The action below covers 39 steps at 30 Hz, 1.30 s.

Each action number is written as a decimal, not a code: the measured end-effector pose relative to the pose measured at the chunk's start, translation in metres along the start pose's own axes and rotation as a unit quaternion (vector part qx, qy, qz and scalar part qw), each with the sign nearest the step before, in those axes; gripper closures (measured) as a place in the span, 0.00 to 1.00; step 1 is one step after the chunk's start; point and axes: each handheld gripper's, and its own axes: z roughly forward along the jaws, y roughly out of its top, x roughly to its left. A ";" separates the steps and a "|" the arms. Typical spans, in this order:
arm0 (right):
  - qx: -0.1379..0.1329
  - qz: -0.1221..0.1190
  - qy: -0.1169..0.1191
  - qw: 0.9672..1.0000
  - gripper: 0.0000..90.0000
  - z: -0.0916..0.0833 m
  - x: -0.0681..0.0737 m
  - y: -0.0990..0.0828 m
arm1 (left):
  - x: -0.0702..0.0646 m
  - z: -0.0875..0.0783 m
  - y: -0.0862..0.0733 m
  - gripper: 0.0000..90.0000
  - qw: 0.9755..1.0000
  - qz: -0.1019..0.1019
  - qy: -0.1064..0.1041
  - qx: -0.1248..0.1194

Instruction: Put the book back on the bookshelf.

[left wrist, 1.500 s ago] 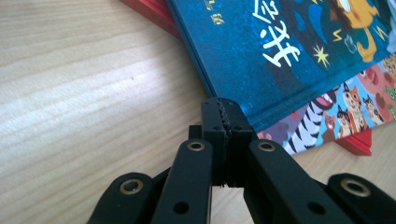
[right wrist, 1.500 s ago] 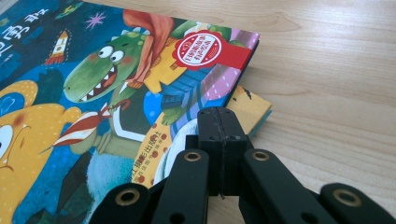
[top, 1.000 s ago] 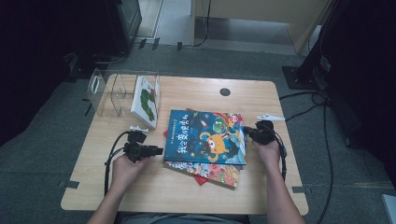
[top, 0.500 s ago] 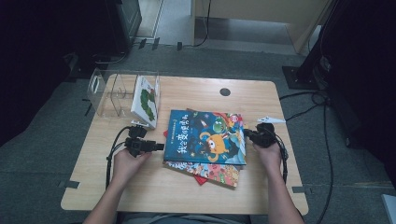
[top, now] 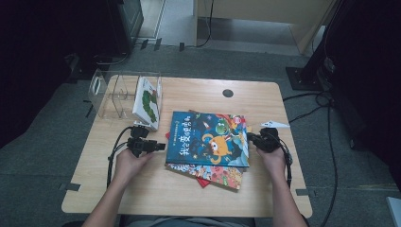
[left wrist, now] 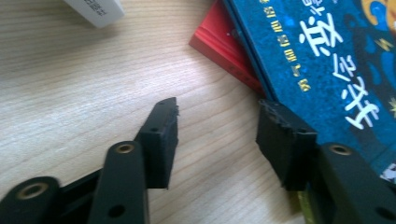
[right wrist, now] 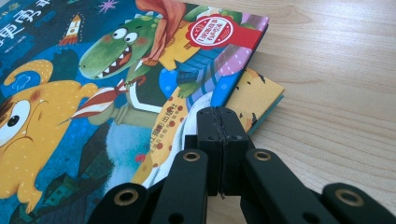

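At the far left corner of the wooden table [top: 142, 189] stands a clear plastic organizer box [top: 111, 92] with upright dividers. Its rightmost compartment holds one white picture book [top: 147, 101] standing on edge, its cover showing a green caterpillar figure. The remaining compartments toward the left handle appear to hold nothing, though glare on the clear walls limits certainty.

Near the table centre lies a stack of picture books. The top item is a blue dinosaur picture book [top: 208, 138] lying flat, cover up, with white Chinese lettering along its left edge. Beneath it a red book [left wrist: 224, 44] protrudes at the left, and a yellow-patterned book [top: 215, 173] protrudes at the near edge and at the right corner.

The left gripper [top: 160, 146] sits low over the table just beside the left edge of the blue book. Its jaws stand moderately apart, having just been opening; in the left gripper view only bare wood lies between them, with one jaw tip at the spine of the blue book.

The right gripper [top: 251, 139] is at the right edge of the stack. In the right gripper view its jaws are pressed fully together with nothing between them, the tips resting at the corner of the blue book [right wrist: 140, 93], above the yellow book [right wrist: 254, 95].
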 end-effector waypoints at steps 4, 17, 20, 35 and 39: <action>0.000 -0.001 0.000 1.000 1.00 0.000 0.000 0.000 | -0.004 0.002 0.000 0.51 1.000 0.006 0.005 -0.002; 0.001 -0.004 0.010 1.000 1.00 0.001 -0.003 0.001 | -0.006 -0.002 0.021 0.39 0.999 -0.020 -0.030 0.000; 0.003 -0.004 0.010 1.000 1.00 0.001 -0.003 0.001 | -0.010 0.001 0.028 0.39 0.999 -0.018 -0.044 0.006; 0.002 -0.009 0.019 1.000 1.00 0.005 -0.002 0.004 | -0.017 0.016 0.034 0.38 0.999 -0.022 -0.039 0.022; 0.002 -0.015 0.025 1.000 1.00 0.009 0.001 0.006 | -0.015 0.017 0.034 0.38 0.999 -0.025 -0.036 0.027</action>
